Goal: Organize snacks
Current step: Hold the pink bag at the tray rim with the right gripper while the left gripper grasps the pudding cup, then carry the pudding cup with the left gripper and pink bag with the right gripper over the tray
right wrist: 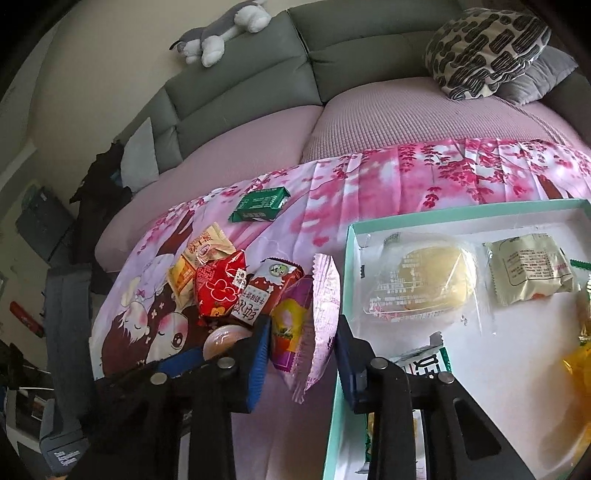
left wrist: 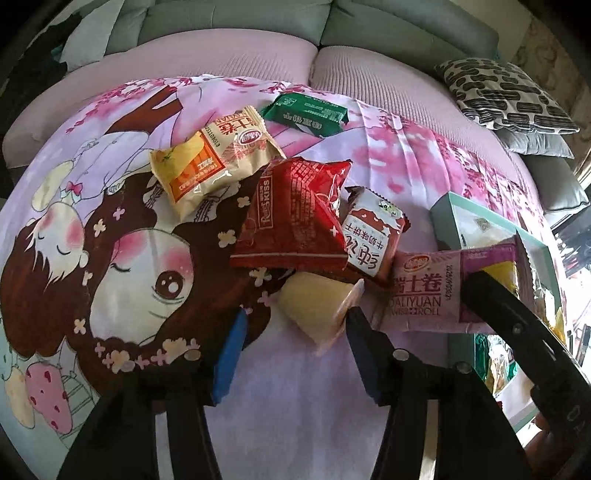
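Note:
Snack packs lie on a cartoon-print cloth [left wrist: 110, 221]: a yellow-orange pack [left wrist: 214, 158], a green pack [left wrist: 306, 112], a red pack [left wrist: 291, 221], a brown-and-white pack [left wrist: 373, 236] and a pale jelly cup [left wrist: 314, 310]. My left gripper [left wrist: 291, 354] is open, its jaws either side of the jelly cup's near end. My right gripper [right wrist: 301, 354] is shut on the pink Swiss roll pack [right wrist: 314, 325], held beside the teal box's left wall [right wrist: 345, 332]. The pack also shows in the left wrist view [left wrist: 424, 291]. The box holds several wrapped snacks, among them a round cake [right wrist: 424, 284].
The cloth lies on a pink sofa seat [right wrist: 369, 122] with grey back cushions. A patterned pillow [right wrist: 484, 48] sits at the back right, a plush toy [right wrist: 221, 33] on the backrest. Dark clutter stands off the sofa's left end.

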`<state>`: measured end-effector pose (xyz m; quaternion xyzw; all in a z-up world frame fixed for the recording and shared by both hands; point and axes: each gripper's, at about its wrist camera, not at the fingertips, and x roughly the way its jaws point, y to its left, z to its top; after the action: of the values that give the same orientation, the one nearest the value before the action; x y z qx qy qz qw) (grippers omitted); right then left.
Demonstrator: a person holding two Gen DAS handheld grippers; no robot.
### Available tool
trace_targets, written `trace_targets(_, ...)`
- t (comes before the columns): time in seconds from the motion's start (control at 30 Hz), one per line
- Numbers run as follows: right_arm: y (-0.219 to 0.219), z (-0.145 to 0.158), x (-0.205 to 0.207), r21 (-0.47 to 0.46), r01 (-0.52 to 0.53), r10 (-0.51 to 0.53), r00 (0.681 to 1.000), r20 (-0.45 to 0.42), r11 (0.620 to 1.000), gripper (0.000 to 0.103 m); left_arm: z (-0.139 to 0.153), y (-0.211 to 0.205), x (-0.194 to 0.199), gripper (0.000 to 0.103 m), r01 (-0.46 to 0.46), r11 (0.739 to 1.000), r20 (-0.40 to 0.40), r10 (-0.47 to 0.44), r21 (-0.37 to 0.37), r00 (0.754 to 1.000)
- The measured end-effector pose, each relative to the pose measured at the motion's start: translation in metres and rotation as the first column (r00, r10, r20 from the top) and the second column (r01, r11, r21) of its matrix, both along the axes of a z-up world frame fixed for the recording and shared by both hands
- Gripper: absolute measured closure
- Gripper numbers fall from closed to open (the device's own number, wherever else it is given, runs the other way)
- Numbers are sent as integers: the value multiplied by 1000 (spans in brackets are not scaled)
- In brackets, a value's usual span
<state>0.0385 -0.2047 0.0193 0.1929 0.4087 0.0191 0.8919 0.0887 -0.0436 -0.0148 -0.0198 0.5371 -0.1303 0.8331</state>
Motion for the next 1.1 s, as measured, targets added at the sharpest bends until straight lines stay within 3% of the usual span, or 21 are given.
trace_targets(0.27, -3, -3, 0, 18, 5, -5, 1000, -11, 1000, 68, -6, -10, 4, 46, 33, 999, 65, -33, -8, 997)
trace_targets(0.3, -3, -3, 0, 20, 5, -4, 1000, -12, 1000, 68, -6, -11, 4, 48, 37, 999, 67, -37, -8, 997)
trace_targets(0.33, -3, -3, 0, 19, 4, -4, 1000, -11, 1000, 68, -5, -12, 4, 56, 44, 999, 68, -43, -14, 997)
trace_targets(0.5, 0, 3, -1, 6, -6, 6, 1000, 7, 1000, 69, -4, -11, 3, 58, 43, 999, 63, -41, -30, 997)
trace_targets(1.1, -17, 38, -22, 30, 37, -40, 993, 108, 999, 70, 35, -4, -13, 61, 38, 999, 149, -32, -36, 988)
